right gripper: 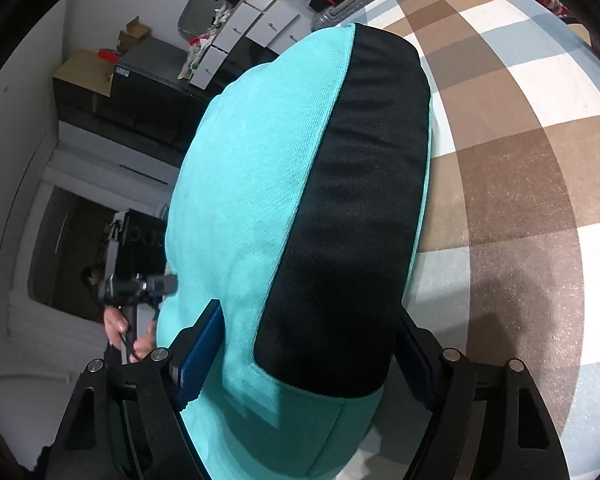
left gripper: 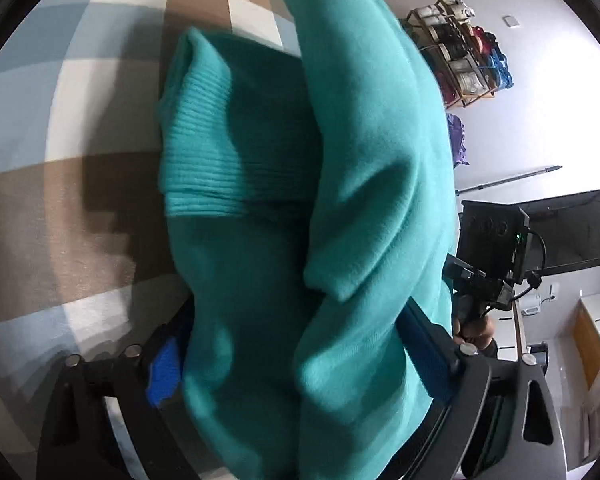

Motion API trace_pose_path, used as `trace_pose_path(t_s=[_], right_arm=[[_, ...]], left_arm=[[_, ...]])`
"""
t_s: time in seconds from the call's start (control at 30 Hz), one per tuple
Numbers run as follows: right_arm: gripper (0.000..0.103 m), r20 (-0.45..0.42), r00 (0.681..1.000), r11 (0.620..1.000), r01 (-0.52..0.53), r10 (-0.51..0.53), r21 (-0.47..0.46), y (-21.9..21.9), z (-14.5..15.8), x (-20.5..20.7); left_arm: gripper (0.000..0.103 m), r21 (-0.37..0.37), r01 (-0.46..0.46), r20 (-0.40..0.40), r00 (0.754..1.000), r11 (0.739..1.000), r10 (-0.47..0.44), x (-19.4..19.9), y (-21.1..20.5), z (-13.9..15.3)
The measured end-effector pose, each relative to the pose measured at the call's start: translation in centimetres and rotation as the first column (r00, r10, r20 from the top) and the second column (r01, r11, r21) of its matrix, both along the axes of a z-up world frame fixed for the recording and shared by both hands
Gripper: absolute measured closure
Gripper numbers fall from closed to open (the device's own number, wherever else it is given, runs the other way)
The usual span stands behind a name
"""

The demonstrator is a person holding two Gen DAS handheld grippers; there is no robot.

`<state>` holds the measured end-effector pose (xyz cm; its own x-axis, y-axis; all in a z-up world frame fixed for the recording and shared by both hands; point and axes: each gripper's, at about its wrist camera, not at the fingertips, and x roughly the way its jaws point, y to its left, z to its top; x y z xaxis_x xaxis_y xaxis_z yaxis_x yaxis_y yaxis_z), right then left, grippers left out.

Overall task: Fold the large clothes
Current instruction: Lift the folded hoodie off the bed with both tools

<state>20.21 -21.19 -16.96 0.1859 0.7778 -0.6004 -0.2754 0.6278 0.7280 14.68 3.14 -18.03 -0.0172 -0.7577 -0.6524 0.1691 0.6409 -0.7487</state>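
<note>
A thick, folded teal garment (left gripper: 260, 140) with a ribbed cuff fills the left wrist view. My left gripper (left gripper: 296, 320) is shut on it, with the bundle packed between the blue pads (left gripper: 166, 368). In the right wrist view the same teal garment (right gripper: 252, 200) shows a wide black panel (right gripper: 364, 200). My right gripper (right gripper: 310, 312) is shut on that end, one pad on the teal side and the other against the black panel. The bundle hangs just over a plaid bed cover (right gripper: 520, 160). The fabric hides most of each finger.
The brown, blue and white plaid cover (left gripper: 60, 200) spreads under both grippers. A hand (left gripper: 476, 328) holds the other gripper's handle at the right, and a hand (right gripper: 120, 324) shows at the left. A shoe rack (left gripper: 456, 48), a dark screen (left gripper: 572, 228), a suitcase (right gripper: 340, 12) and a dark cabinet (right gripper: 140, 96) line the walls.
</note>
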Motion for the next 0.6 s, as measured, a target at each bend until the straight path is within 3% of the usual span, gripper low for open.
trace_pose_path(t_s=[0.17,0.27,0.43,0.6], right_arm=[[0.036,0.074,0.997,1.000,0.010,-0.009,-0.018,0.0,1.6,-1.0],[0.038,0.126,0.992,1.000,0.012,-0.015,0.021,-0.5,2.9,-2.0],[0.037,0.070,0.996,0.997,0.055,-0.059,0.059,-1.3,1.0,-2.0],[0.044,0.166,0.984,0.994,0.056,-0.070,0.092,-0.9,3.5,-2.9]], left_arm=[[0.037,-0.066,0.035,0.023,0.999,0.997,-0.033,-1.1,-0.4,1.6],[0.037,-0.057,0.065,0.047,0.997,0.996,-0.062,-1.8,-1.6,1.8],[0.039,-0.068,0.058,0.054,0.997,0.996,-0.054,-1.6,-2.3,2.1],[0.045,-0.118,0.071,0.094,0.994,0.991,-0.060,-2.1,-0.8,3.4]])
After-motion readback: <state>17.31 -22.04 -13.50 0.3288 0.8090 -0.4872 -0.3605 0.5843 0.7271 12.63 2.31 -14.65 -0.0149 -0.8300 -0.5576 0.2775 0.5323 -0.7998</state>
